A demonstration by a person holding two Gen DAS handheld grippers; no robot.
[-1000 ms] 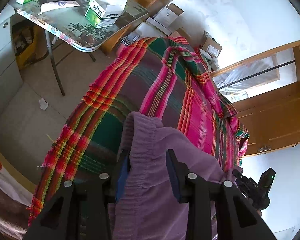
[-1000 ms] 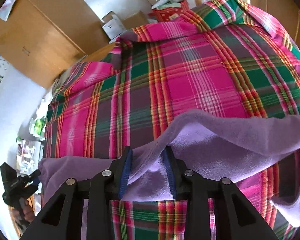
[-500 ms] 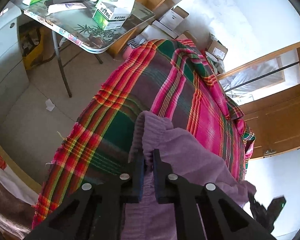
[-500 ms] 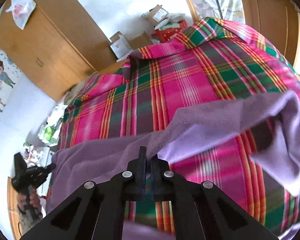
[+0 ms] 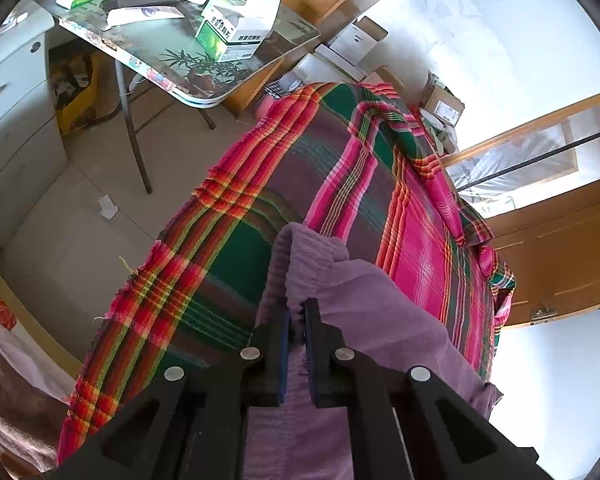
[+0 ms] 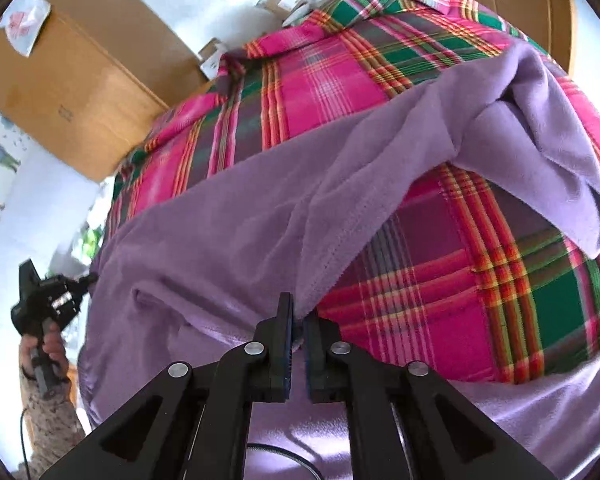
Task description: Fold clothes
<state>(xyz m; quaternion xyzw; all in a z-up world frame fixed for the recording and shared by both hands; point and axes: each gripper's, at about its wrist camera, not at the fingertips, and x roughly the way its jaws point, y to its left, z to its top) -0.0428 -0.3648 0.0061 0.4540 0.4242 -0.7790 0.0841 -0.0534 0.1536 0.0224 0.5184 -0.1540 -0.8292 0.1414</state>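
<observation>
Purple trousers [image 5: 352, 300] hang between my two grippers over a bed with a pink, green and red plaid blanket [image 5: 340, 184]. My left gripper [image 5: 296, 312] is shut on the gathered elastic waistband, whose corner sticks up past the fingertips. In the right wrist view my right gripper [image 6: 296, 316] is shut on a stitched edge of the same purple trousers [image 6: 260, 232]. From there the fabric stretches left to the other gripper [image 6: 44, 296], held in a person's hand, and a loose leg drapes at the upper right over the plaid blanket [image 6: 480, 280].
A folding table [image 5: 156, 52] with a green-and-white box [image 5: 232, 36] and packets stands left of the bed over a tiled floor [image 5: 68, 232]. White drawers [image 5: 12, 112] stand at the far left. Cardboard boxes [image 5: 440, 108] lie beyond the bed. A wooden wardrobe [image 6: 72, 92] and wooden door [image 5: 560, 264] flank it.
Both grippers went from open around the fabric to shut on it. The trousers have been lifted and spread out, and the loose leg has swung up to the right.
</observation>
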